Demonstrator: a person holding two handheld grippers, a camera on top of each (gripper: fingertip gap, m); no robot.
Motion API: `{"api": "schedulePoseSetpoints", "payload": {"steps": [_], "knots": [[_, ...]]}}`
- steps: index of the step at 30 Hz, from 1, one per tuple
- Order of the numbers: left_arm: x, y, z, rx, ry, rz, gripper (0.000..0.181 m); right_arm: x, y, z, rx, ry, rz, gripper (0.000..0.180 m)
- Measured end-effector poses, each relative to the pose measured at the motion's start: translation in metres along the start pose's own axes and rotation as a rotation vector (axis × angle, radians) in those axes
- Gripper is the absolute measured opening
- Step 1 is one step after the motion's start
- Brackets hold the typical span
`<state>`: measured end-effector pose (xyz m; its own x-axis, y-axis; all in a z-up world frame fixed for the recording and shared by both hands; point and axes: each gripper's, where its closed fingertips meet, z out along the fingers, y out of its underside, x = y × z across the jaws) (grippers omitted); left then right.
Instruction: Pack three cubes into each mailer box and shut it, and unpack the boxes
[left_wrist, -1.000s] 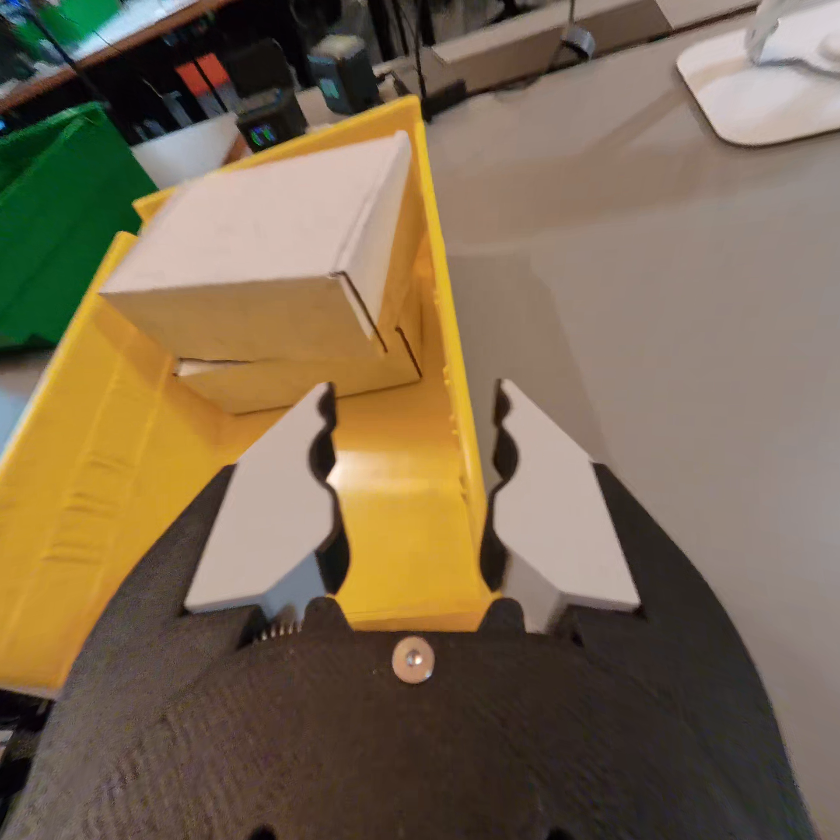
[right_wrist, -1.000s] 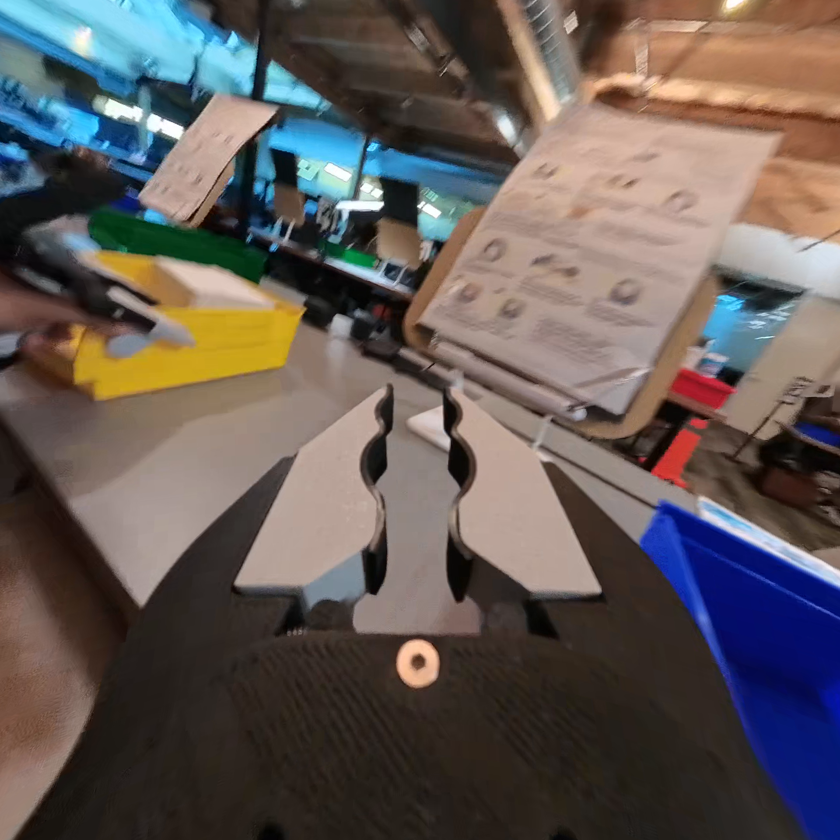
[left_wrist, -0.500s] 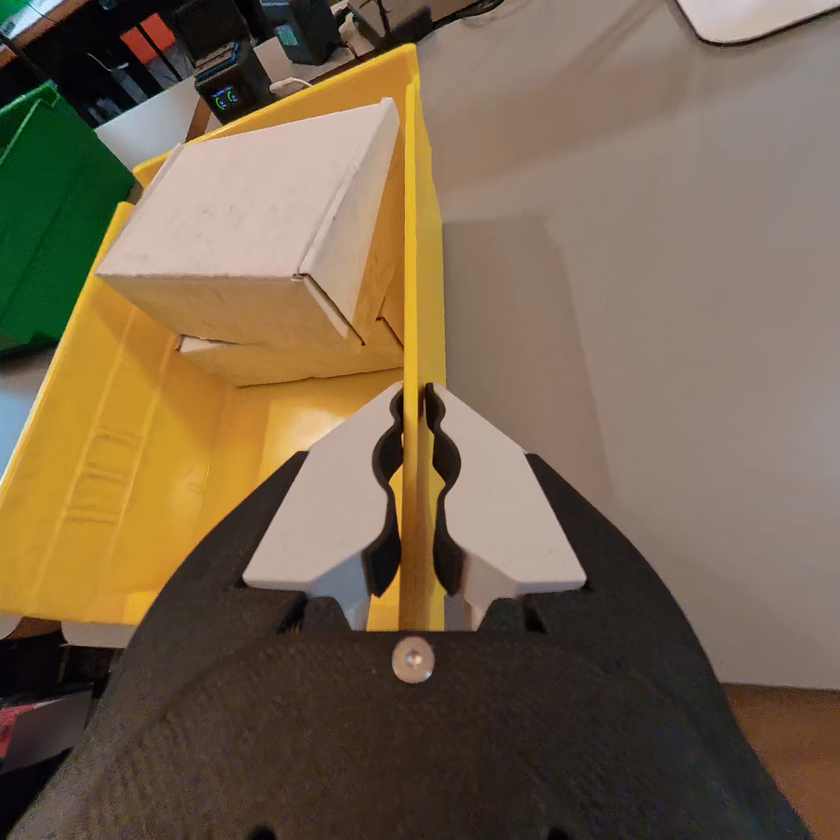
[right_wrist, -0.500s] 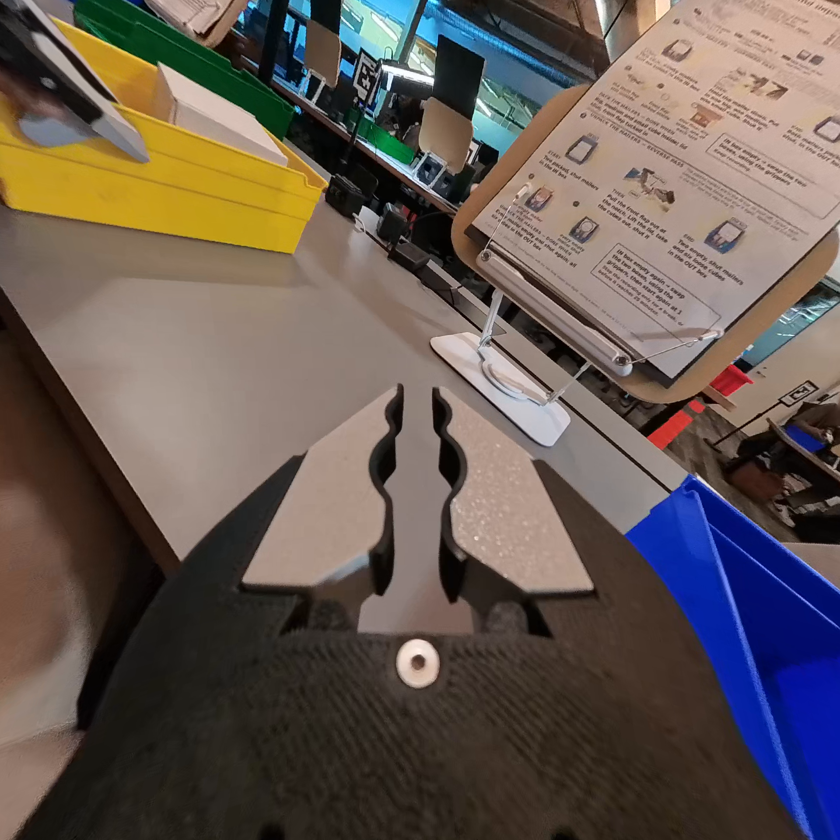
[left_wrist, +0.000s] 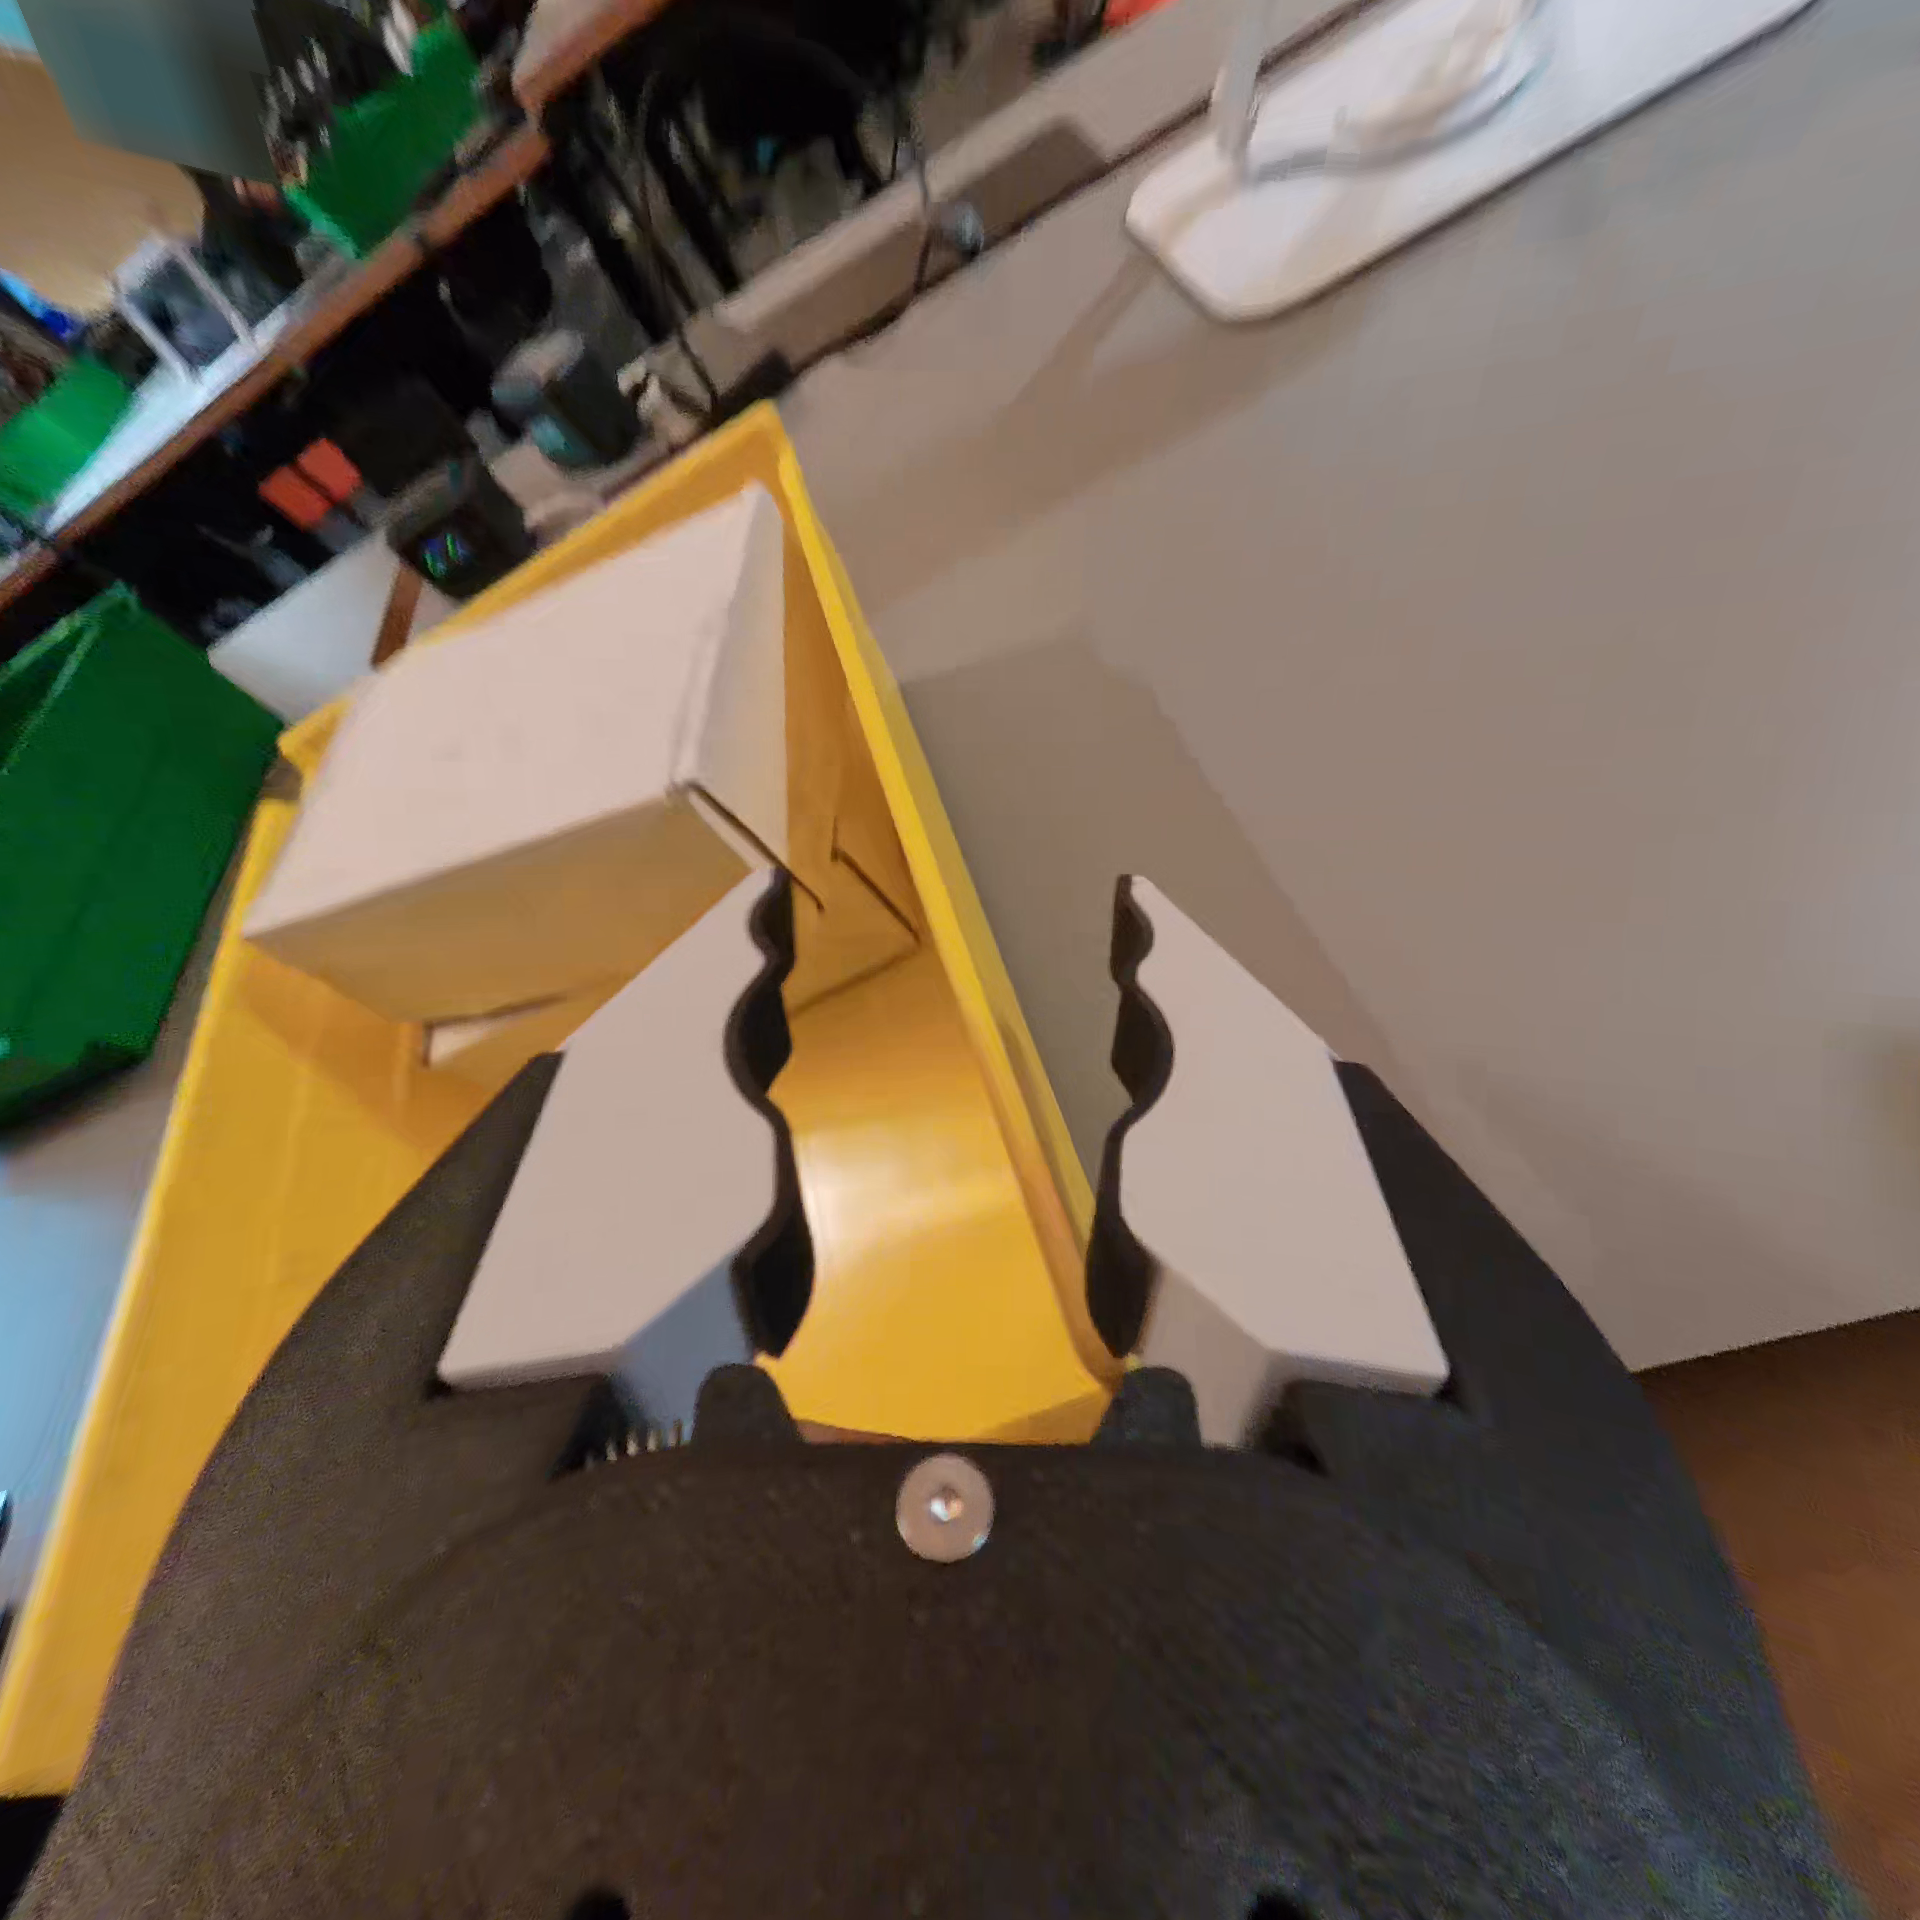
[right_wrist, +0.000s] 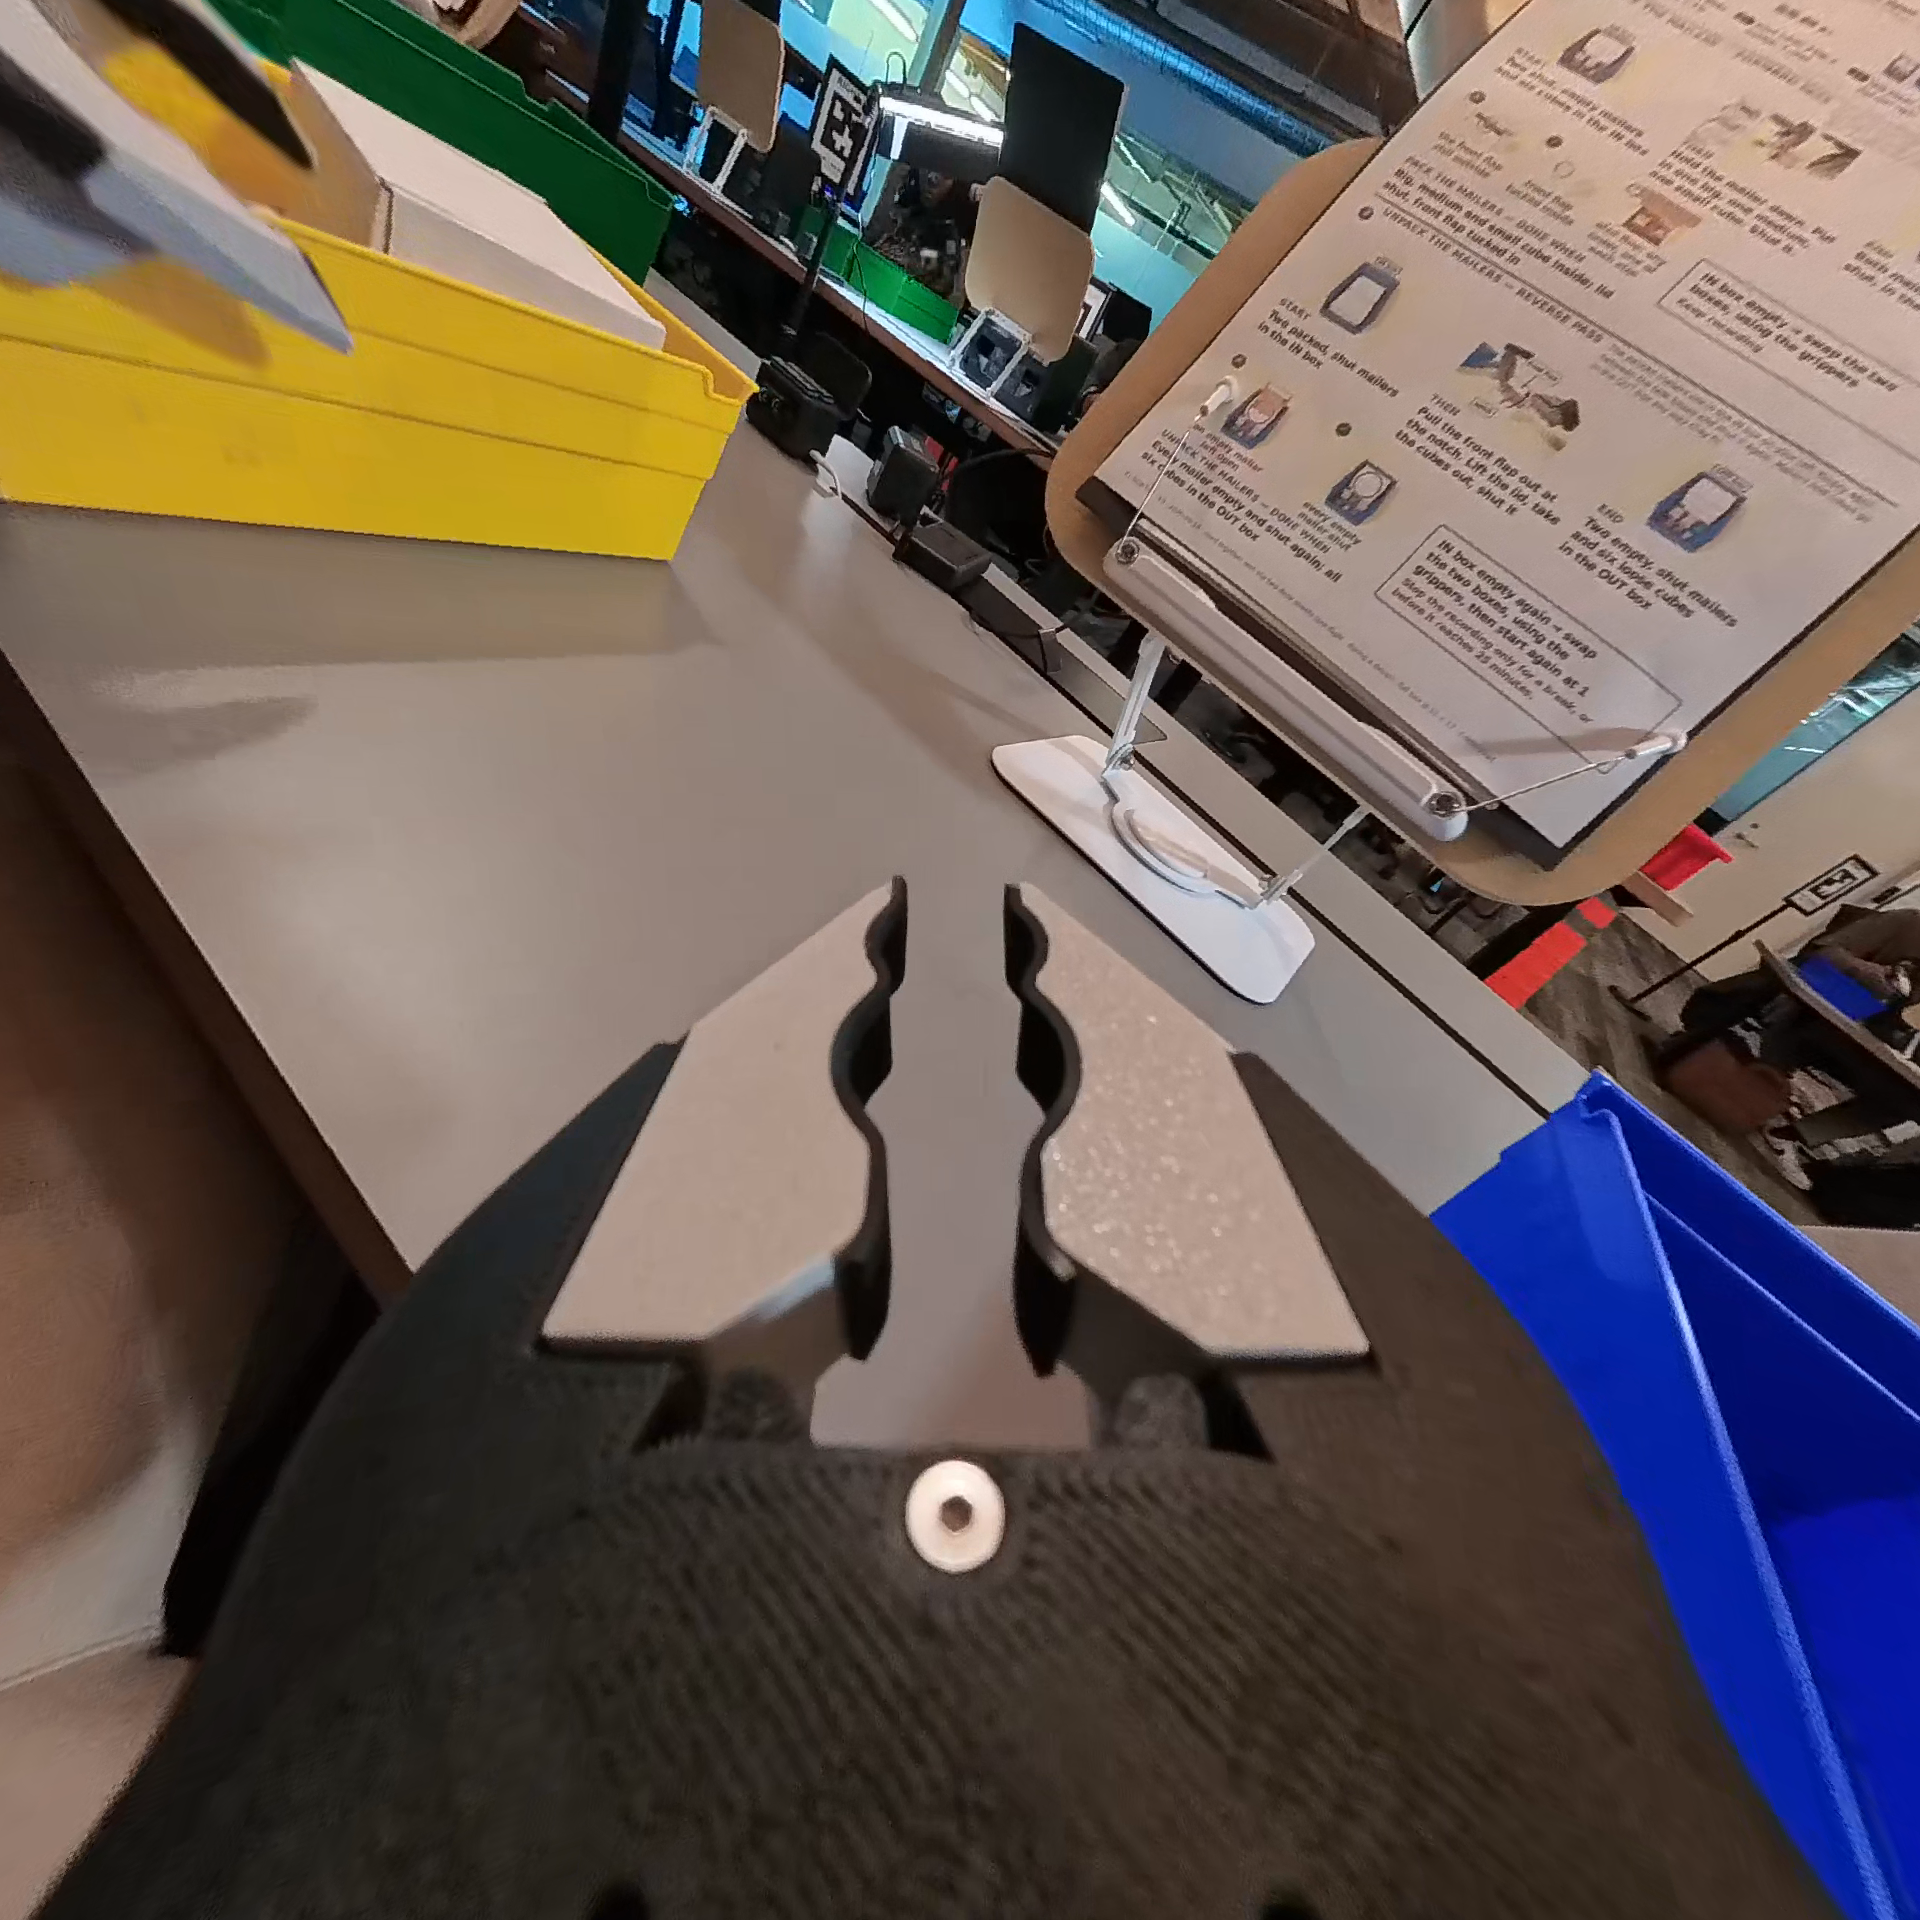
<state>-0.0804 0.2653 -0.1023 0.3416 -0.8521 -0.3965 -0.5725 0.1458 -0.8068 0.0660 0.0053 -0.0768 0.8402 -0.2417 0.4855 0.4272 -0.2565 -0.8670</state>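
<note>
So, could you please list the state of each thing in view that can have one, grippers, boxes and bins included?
left gripper: open, straddling the yellow bin's right wall, gripping nothing.
right gripper: fingers slightly apart, empty, over the table.
upper mailer box: shut, lying tilted on the lower one.
lower mailer box: shut as far as visible, mostly hidden.
yellow bin: near end empty.
blue bin: visible part empty.

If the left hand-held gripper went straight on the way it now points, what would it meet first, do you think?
Probably the yellow bin's right wall, which runs between the open left hand-held gripper's fingers; depth is unclear.
</note>
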Motion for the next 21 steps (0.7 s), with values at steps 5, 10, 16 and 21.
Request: {"api": "schedulePoseSetpoints", "payload": {"steps": [5, 10, 16, 21], "knots": [[-0.029, -0.053, -0.036, 0.274, 0.096, -0.035, 0.087, -0.004, 0.012, 0.003, -0.033, -0.020, 0.010, 0.018], [-0.076, -0.045, -0.009, 0.115, 0.253, 0.284, 0.113, -0.015, 0.022, 0.011, -0.069, -0.047, 0.019, 0.018], [-0.099, -0.004, 0.029, -0.383, 0.566, 0.715, 0.123, -0.034, 0.033, 0.018, -0.114, -0.083, -0.039, 0.017], [-0.123, 0.004, 0.064, -0.594, 0.549, 0.849, 0.129, -0.036, 0.027, 0.018, -0.094, -0.104, -0.013, 0.017]]}}
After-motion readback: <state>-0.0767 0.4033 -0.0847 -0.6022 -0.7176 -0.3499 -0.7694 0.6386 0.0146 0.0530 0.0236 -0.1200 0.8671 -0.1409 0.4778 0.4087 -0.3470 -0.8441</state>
